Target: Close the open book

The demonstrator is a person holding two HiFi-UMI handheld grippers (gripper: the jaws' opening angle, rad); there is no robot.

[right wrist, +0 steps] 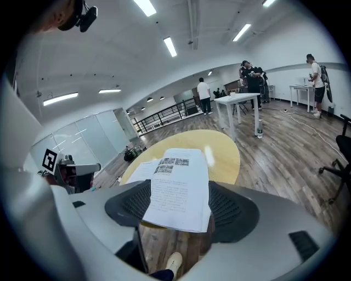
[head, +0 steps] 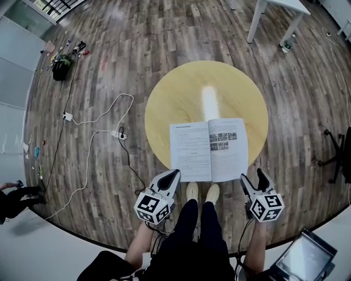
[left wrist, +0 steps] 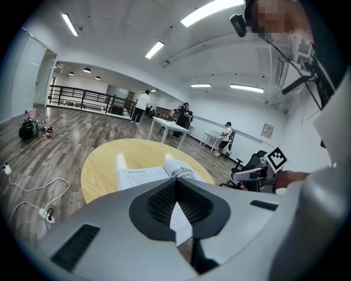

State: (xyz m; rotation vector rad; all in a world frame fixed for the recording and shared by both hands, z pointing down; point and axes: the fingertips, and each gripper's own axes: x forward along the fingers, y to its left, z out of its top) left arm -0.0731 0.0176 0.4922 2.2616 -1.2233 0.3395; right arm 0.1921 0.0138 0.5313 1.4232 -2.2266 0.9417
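Note:
An open book [head: 208, 148] lies flat on the near part of the round yellow table [head: 186, 93], its near edge hanging over the rim. My left gripper [head: 174, 174] hovers just before the book's near left corner, jaws shut with nothing in them. In the left gripper view the book [left wrist: 148, 175] shows past the closed tips of the left gripper [left wrist: 175, 184]. My right gripper [head: 253, 178] stands open by the near right corner. In the right gripper view the right page [right wrist: 178, 164] lies between the spread jaws of the right gripper [right wrist: 178, 185], and no pad presses on it.
The person's shoes [head: 202, 192] stand under the table's near rim. White cables with a power strip [head: 115, 133] trail on the wooden floor at left. A white table [head: 274, 16] stands behind, an office chair [head: 340, 153] at right, a screen [head: 304, 258] at the near right. Several people stand far off.

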